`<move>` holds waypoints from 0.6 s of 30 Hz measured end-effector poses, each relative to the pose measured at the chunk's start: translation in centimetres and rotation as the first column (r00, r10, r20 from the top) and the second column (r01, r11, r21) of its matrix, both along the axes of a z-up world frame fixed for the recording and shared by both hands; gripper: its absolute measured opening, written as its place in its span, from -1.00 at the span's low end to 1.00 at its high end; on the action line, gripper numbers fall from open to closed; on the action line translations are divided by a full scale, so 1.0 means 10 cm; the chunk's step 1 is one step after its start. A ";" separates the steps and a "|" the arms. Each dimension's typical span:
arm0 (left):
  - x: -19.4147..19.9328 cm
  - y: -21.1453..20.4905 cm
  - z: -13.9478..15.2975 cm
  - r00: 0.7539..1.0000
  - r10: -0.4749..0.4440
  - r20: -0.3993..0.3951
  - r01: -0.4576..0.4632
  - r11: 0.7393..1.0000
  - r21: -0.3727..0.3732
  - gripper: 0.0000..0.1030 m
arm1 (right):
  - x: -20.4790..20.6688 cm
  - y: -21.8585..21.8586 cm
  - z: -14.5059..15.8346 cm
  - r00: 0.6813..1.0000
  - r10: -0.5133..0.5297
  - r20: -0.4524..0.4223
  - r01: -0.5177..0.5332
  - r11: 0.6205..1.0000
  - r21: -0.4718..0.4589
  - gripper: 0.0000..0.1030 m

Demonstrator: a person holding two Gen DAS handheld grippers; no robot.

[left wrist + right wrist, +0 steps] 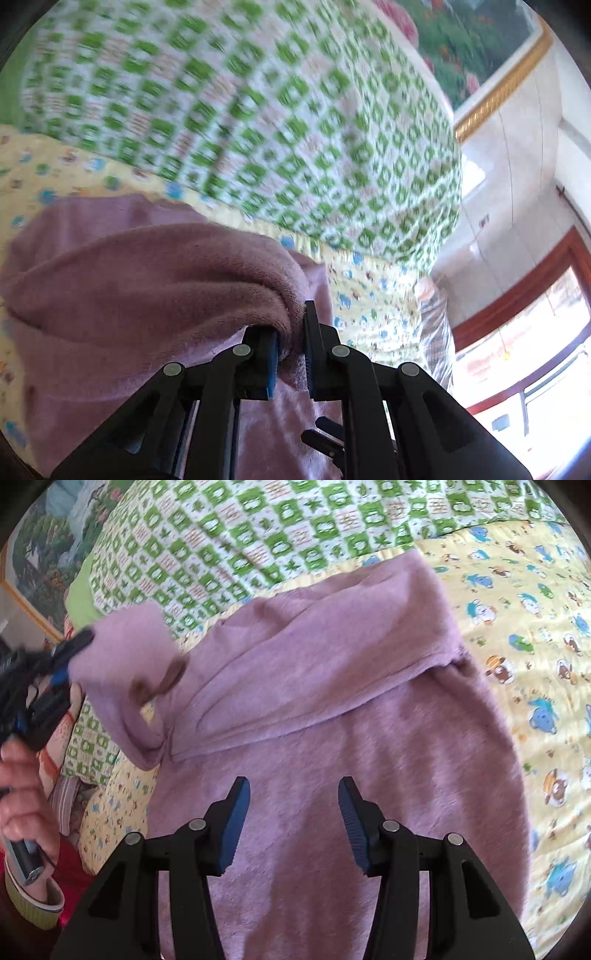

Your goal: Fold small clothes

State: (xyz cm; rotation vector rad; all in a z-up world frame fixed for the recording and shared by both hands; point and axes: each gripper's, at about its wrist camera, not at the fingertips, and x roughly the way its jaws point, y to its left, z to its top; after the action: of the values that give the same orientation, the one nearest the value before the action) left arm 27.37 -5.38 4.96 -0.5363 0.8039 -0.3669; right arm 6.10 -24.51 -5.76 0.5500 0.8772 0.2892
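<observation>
I am working a mauve knit garment (332,709) lying spread on the bed, on a yellow cartoon-print sheet (535,664), with a green-checked quilt (258,528) bunched along the bed's far edge.

Left gripper (290,350): its fingers (269,363) are pressed nearly together, pinching a fold of the knit between the pads. In the right wrist view I am seeing that same gripper (68,653) near the bed's far left corner, lifting a sleeve end (129,657) clear of the sheet. The left wrist view is blurred, so I cannot read finer detail of the pinched edge.

Right gripper (291,816): its fingers (236,823) are standing spread, with nothing between them, hovering over the lower body panel of the garment. Whether they are touching the fabric I cannot tell.

Progress, my judgement: the fold is under way but early. One layer is already lying across the upper body of the garment as a diagonal flap; the raised sleeve is not yet laid down, and the lower body is lying open and unfolded. Remaining: bringing this sleeve in over the body, then folding the length up into a compact packet. I am seeing no other clothes waiting.
</observation>
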 end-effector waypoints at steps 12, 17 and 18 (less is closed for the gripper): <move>-0.15 -0.16 -0.99 0.974 -0.097 -0.205 0.134 0.976 0.172 -0.22 | 0.40 -0.47 -0.13 0.997 -0.071 -0.026 0.071 0.997 0.010 -0.01; -0.78 0.50 -0.89 0.984 0.039 -0.174 0.024 0.939 0.344 -0.03 | 0.64 -0.40 -0.14 0.999 -0.048 -0.023 0.049 0.998 0.038 -0.01; -0.83 0.62 -0.93 0.981 0.085 -0.172 -0.007 0.910 0.415 -0.01 | 0.68 -0.37 -0.15 0.999 -0.044 -0.021 0.045 0.999 0.027 -0.01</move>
State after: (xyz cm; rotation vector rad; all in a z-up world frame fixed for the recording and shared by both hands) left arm 19.11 0.86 -4.32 -0.1907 1.0170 -0.0940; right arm 12.87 -28.23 -7.28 0.5983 0.8803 0.2559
